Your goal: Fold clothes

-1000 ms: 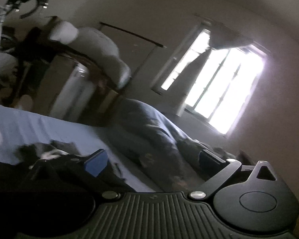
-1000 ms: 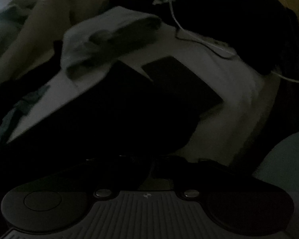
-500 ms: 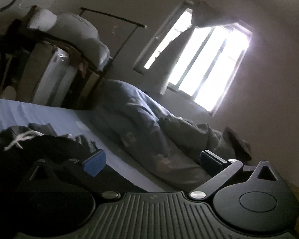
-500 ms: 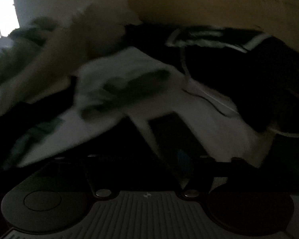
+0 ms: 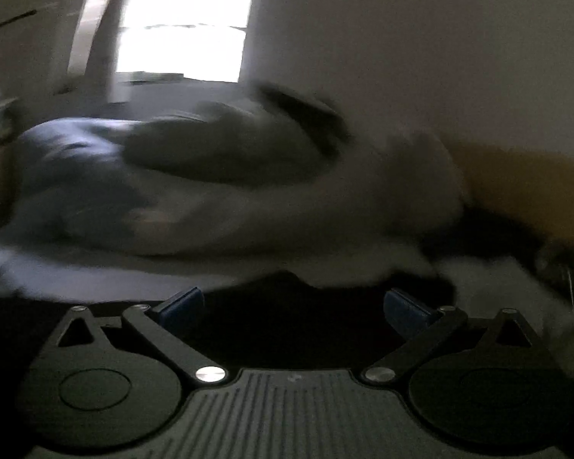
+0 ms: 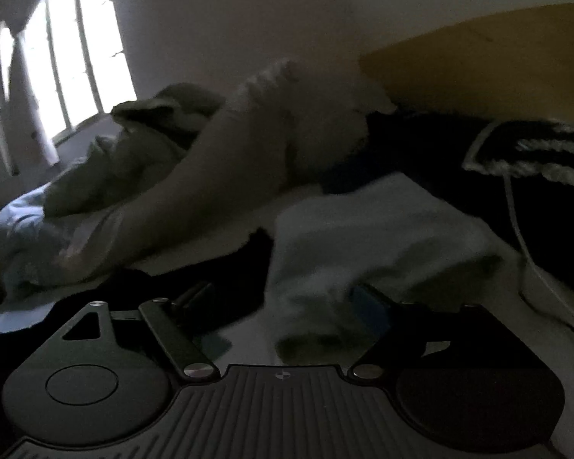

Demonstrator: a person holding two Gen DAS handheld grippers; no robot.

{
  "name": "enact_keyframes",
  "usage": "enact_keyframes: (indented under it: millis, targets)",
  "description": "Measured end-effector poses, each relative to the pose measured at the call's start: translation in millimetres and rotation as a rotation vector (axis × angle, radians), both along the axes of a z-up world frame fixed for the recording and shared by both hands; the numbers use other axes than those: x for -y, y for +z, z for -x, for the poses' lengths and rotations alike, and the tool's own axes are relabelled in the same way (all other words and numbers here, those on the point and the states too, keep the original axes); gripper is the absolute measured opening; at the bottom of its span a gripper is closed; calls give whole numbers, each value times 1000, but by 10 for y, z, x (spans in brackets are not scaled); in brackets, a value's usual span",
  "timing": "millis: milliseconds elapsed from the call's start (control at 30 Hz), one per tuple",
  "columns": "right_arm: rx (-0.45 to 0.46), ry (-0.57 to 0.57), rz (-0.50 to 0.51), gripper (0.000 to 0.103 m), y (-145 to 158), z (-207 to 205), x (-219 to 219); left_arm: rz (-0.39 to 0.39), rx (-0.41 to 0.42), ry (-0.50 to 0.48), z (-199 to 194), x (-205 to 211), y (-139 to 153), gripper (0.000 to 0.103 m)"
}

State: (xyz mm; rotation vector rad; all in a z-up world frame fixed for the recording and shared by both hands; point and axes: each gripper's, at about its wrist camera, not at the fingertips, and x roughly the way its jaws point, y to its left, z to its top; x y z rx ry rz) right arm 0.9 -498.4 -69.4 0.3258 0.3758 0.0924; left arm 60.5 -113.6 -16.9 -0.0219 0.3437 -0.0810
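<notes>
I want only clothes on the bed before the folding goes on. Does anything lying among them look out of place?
Yes: a thin white cable trails over the dark striped garment and down past the white cloth at the right. It is no garment and could snag. The dim, blurred views show nothing spilled or damaged.

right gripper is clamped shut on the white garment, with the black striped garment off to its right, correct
Not quite. The right wrist view shows the right gripper open, its jaws spread wide after just opening, and the white garment lies loose ahead between them, unpinched. The black striped garment is indeed to its right.
</notes>
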Motion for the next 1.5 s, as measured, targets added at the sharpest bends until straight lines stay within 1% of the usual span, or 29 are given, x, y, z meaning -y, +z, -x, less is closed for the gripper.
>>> enact_keyframes:
  millis: [100, 200, 233, 300, 333, 400, 533, 567, 633, 700, 733, 767, 800, 867, 900, 933, 967, 1033, 1100, 1200, 1233, 1267, 1333, 1367, 1400, 1500]
  targets:
    - [13, 66, -16, 86, -23, -337, 32, -95, -36, -114, -386, 535, -188, 103]
    - [41, 108, -32, 86, -44, -565, 152, -163, -70, -198, -761, 1047, -399, 101]
    - [50, 104, -34, 87, -61, -598, 209, -184, -83, -227, -875, 1208, -473, 98]
    - [53, 79, -61, 87, -135, -650, 362, -220, -125, -278, -1110, 1495, -628, 95]
    - [46, 68, -81, 87, -178, -675, 435, -233, -155, -297, -1225, 1629, -710, 94]
    - [38, 54, -116, 87, -272, -726, 566, -269, -181, -318, -1396, 1839, -873, 90]
    - [29, 45, -186, 87, -442, -804, 706, -351, -213, -343, -1681, 2127, -1105, 86]
    - [23, 44, -201, 87, -470, -819, 727, -368, -234, -350, -1752, 2165, -1166, 85]
    - [17, 35, -217, 87, -505, -838, 763, -399, -282, -360, -1906, 2234, -1291, 78]
    - [16, 24, -231, 87, -517, -842, 814, -406, -315, -361, -2036, 2244, -1367, 72]
    - [17, 16, -244, 88, -527, -839, 844, -410, -331, -362, -2101, 2249, -1405, 63]
    - [16, 6, -263, 88, -536, -838, 887, -397, -335, -349, -2188, 2242, -1419, 58]
    - [12, -7, -286, 88, -550, -836, 936, -366, -353, -344, -2256, 2222, -1424, 51]
    - [4, -32, -331, 88, -583, -830, 1026, -303, -382, -338, -2372, 2176, -1428, 28]
    - [3, -39, -350, 88, -599, -824, 1063, -298, -379, -336, -2405, 2168, -1434, 7]
    - [2, -46, -363, 88, -611, -820, 1093, -296, -371, -322, -2409, 2153, -1426, 7]
    - [2, -51, -368, 88, -618, -817, 1113, -257, -364, -317, -2409, 2117, -1416, 7]
    - [7, -56, -366, 88, -623, -811, 1130, -135, -324, -306, -2342, 1973, -1344, 7]
    - [8, -51, -361, 88, -632, -816, 1124, 20, -276, -314, -2231, 1796, -1231, 7]
    - [0, -39, -362, 88, -651, -832, 1106, 195, -199, -351, -2031, 1632, -1052, 7]
    - [-2, -37, -362, 88, -652, -833, 1098, 243, -181, -360, -1957, 1598, -991, 7]
    - [-3, -35, -362, 88, -649, -834, 1089, 275, -157, -370, -1875, 1580, -937, 7]
    - [1, -34, -357, 88, -636, -831, 1078, 294, -116, -418, -1675, 1605, -860, 7]
    - [4, -35, -356, 88, -629, -828, 1079, 287, -114, -431, -1612, 1636, -849, 7]
    - [5, -35, -356, 88, -626, -828, 1083, 275, -117, -448, -1544, 1681, -852, 7]
    - [-1, -41, -361, 88, -635, -840, 1096, 205, -165, -489, -1418, 1858, -1011, 7]
